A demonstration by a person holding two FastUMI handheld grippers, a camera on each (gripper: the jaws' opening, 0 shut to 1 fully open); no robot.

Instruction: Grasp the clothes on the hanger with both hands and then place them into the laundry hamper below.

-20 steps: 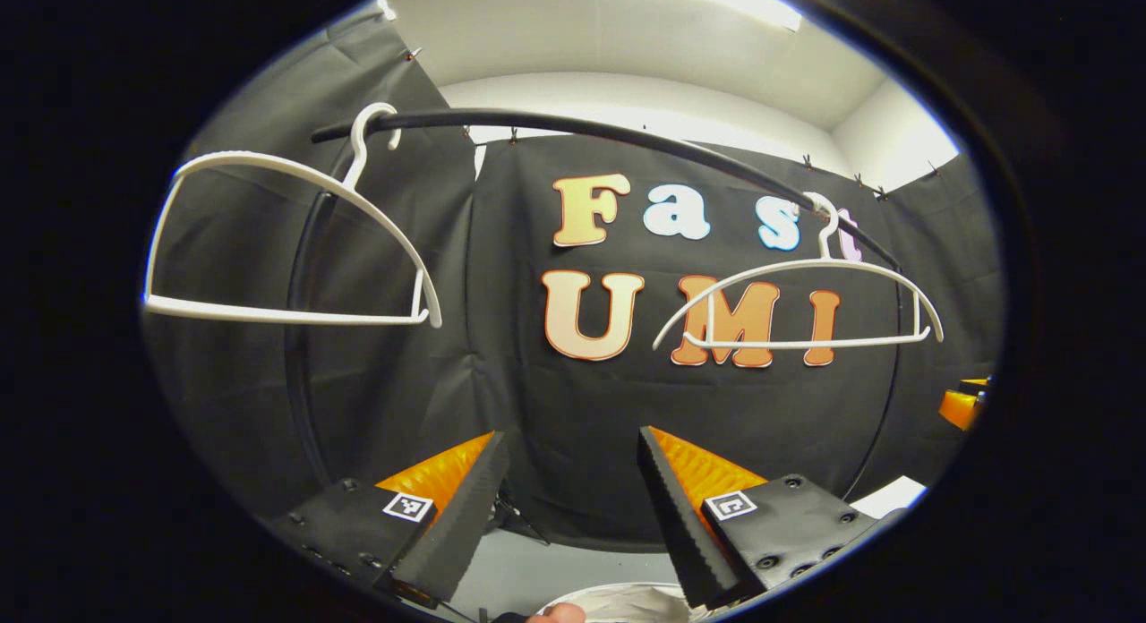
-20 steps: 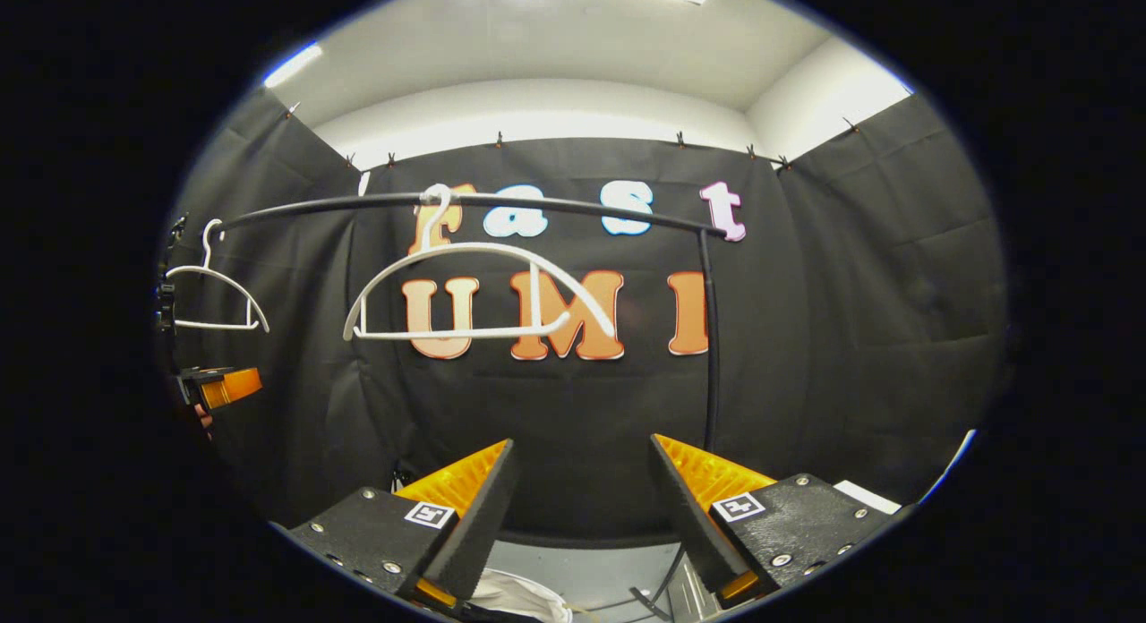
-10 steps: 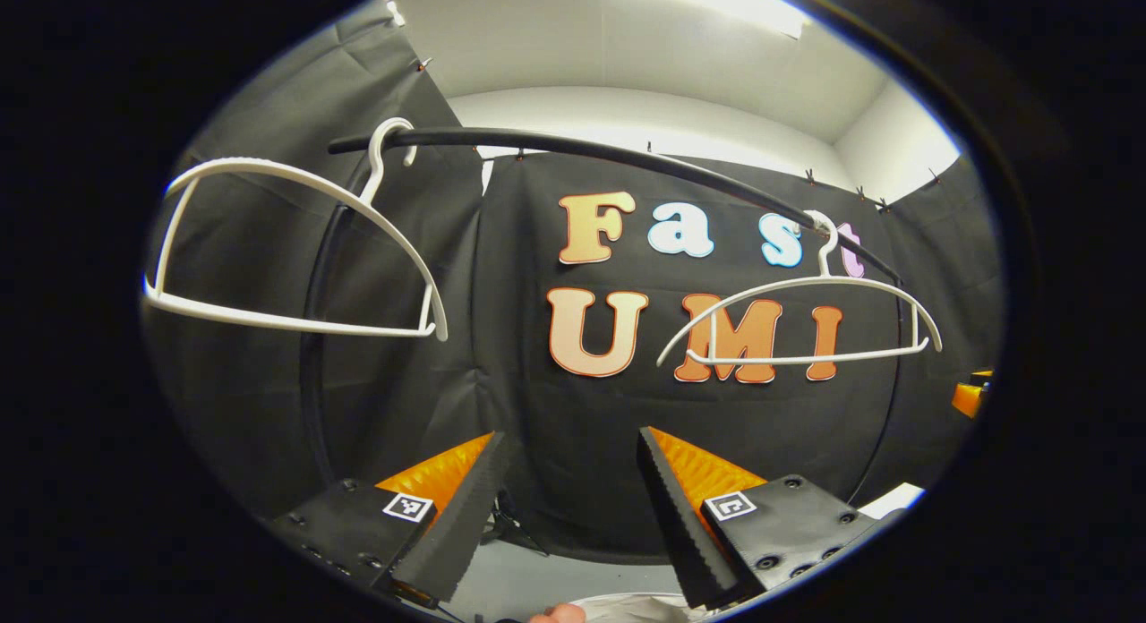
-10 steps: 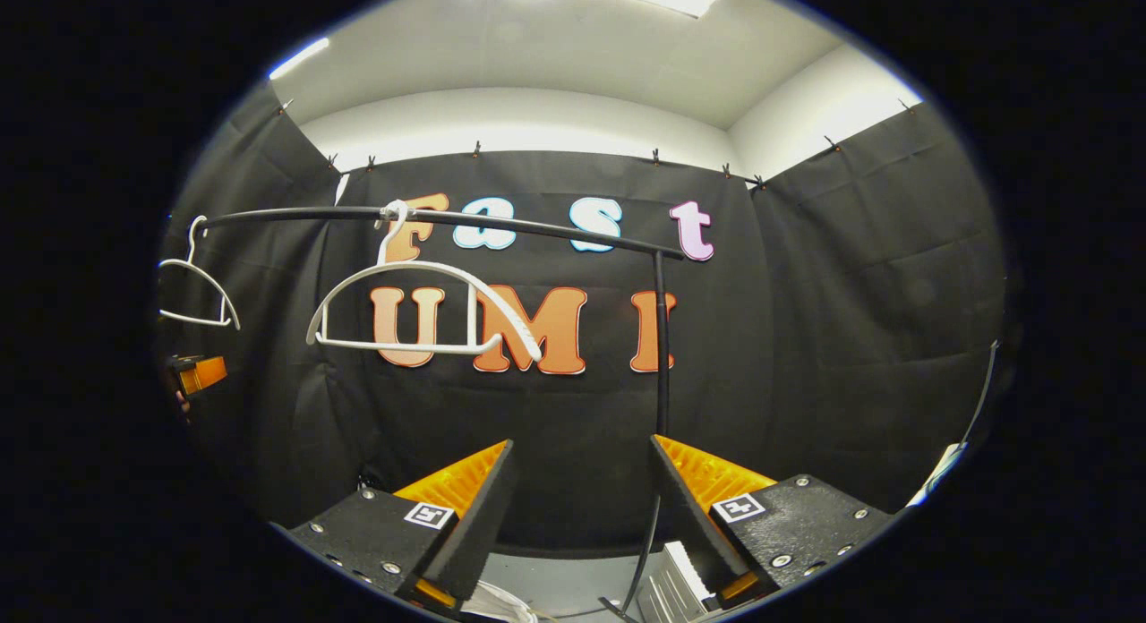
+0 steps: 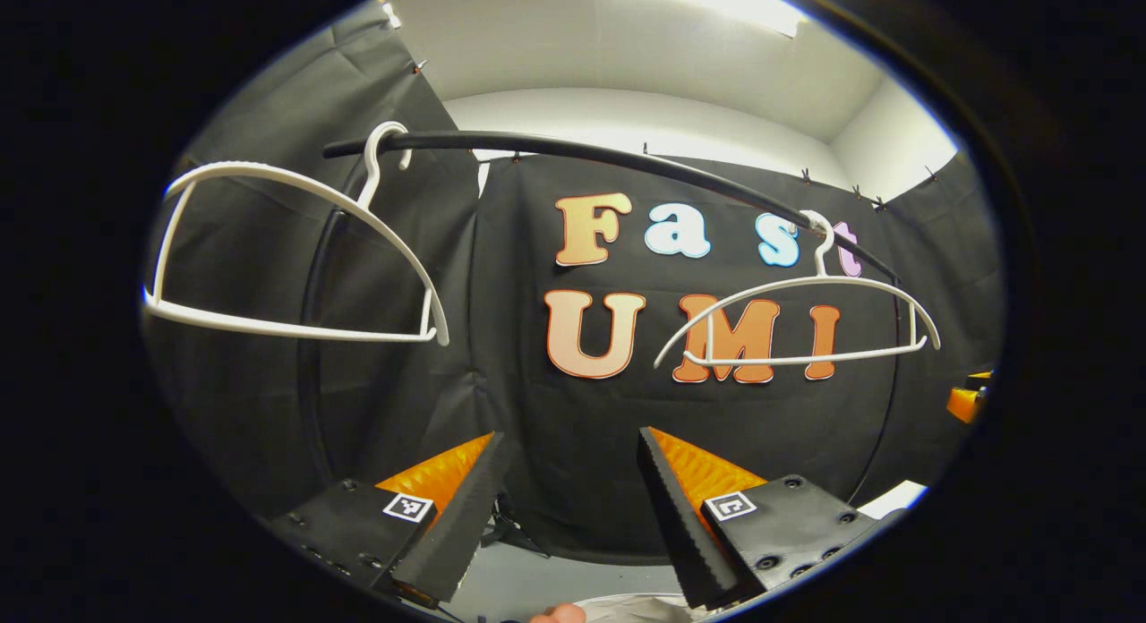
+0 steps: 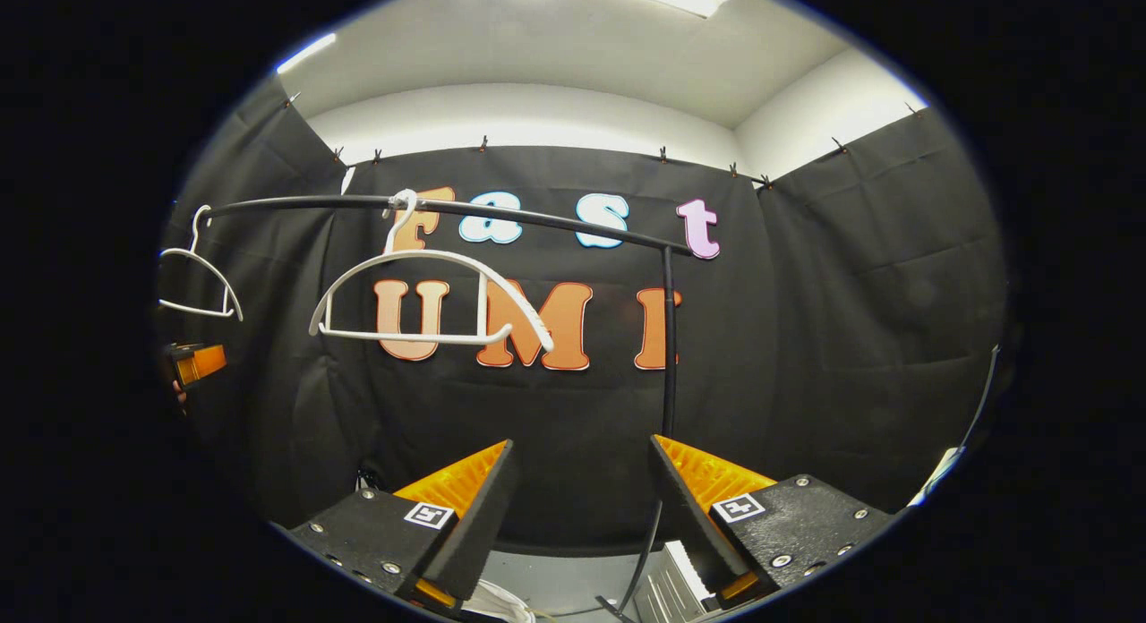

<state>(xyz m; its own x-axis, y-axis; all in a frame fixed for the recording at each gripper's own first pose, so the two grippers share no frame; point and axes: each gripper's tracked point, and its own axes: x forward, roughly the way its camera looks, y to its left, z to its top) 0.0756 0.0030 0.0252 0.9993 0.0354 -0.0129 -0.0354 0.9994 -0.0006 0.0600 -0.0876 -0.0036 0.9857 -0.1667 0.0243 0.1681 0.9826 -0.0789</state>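
Two bare white plastic hangers, one (image 5: 295, 247) at 10 o'clock, one (image 5: 797, 314) at 2, on curved black rail (image 5: 582, 149). Left gripper (image 5: 564, 516) and right gripper (image 6: 577, 516) level, aimed forward, jaws released, empty.

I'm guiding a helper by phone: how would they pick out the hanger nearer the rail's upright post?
Find the black rail arching across the booth's cloth wall. Follow it toward its upright post. The bare white hanger closest to that post is it; the other white hanger hangs at the rail's far end.
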